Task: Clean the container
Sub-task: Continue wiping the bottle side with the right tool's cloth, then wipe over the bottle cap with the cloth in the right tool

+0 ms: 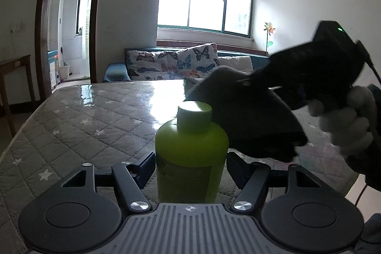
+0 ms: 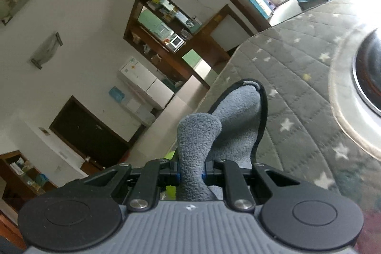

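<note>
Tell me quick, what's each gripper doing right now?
Left gripper: shut on the green plastic bottle.
Right gripper: shut on the grey fleece cloth.

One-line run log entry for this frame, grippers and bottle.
left gripper: shut on green plastic bottle, upright | right gripper: shut on grey fleece cloth, beside bottle cap | quilted star table cover

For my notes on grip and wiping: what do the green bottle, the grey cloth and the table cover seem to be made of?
Green bottle: probably plastic, smooth and slightly translucent, since backlight glows through it; its cap looks matte.
Grey cloth: soft fleece or microfibre, judging by its fuzzy nap and dark stitched edge.
Table cover: quilted star-print fabric, seemingly under a glossy clear sheet, since window light reflects sharply off it.
</note>
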